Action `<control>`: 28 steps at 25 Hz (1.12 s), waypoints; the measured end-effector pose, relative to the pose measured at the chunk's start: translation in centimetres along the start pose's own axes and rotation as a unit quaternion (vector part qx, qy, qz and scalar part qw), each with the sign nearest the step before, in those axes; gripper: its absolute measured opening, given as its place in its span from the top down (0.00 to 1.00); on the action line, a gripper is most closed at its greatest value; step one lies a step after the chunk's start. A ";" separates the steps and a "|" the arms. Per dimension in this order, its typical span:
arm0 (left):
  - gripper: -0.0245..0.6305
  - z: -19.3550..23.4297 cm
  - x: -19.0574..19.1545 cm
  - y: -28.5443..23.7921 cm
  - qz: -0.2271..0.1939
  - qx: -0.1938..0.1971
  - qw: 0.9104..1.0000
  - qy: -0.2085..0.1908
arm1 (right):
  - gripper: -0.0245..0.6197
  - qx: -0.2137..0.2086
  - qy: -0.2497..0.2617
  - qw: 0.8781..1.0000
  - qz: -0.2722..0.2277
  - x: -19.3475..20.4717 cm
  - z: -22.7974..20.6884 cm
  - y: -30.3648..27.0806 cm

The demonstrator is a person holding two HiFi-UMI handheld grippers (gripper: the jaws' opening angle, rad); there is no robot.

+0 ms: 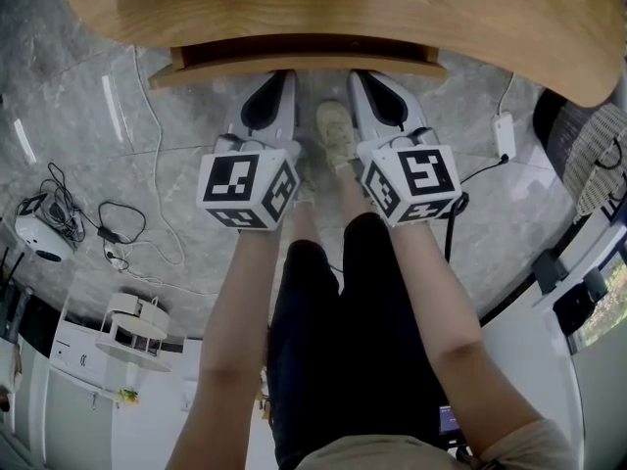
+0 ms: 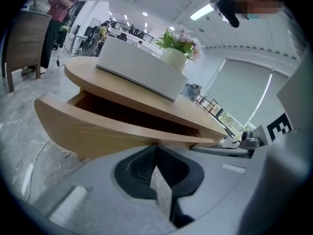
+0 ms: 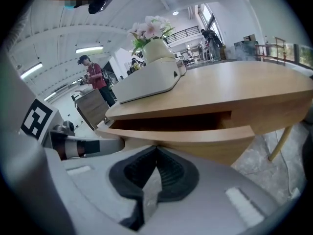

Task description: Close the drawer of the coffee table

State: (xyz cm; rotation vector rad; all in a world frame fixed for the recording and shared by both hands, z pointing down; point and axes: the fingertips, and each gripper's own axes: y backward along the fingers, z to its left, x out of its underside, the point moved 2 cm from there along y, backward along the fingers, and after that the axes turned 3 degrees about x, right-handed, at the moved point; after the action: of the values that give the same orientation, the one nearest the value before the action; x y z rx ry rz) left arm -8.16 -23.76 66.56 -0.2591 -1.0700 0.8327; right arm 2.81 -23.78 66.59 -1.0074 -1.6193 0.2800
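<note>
The wooden coffee table fills the top of the head view, with its drawer pulled out a little beneath the top. My left gripper and right gripper stand side by side, both shut, tips against the drawer front. In the left gripper view the closed tips touch the curved drawer front, with the dark open gap above it. In the right gripper view the shut gripper meets the drawer front the same way. Nothing is held.
A white box and a vase of flowers stand on the tabletop. On the marble floor lie cables, a white device and a power adapter. My shoe is between the grippers. A table leg stands at the right.
</note>
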 end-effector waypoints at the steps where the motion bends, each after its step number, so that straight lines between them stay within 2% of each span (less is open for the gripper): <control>1: 0.96 0.1 -0.2 -0.2 0.000 0.000 1.000 -0.001 | 0.96 0.001 0.000 1.000 0.000 -0.2 -0.1 -0.2; 16: 0.96 0.9 -2.8 -2.4 -0.017 0.001 1.000 0.000 | 0.96 0.004 -0.015 1.000 -0.023 -2.8 -1.0 -2.3; 23: 0.96 1.3 -3.5 -3.0 -0.019 0.009 1.000 -0.018 | 0.96 0.000 -0.010 0.999 -0.032 -3.4 -1.2 -3.1; 28: 0.96 1.2 -4.0 -3.4 -0.024 0.000 1.000 -0.008 | 0.96 -0.002 -0.009 0.999 -0.035 -4.0 -1.5 -3.3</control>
State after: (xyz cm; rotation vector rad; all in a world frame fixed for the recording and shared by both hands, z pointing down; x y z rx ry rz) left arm -8.43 -29.15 66.39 -0.2274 -1.0869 0.7926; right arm 2.55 -29.15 66.52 -0.9524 -1.6684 0.2391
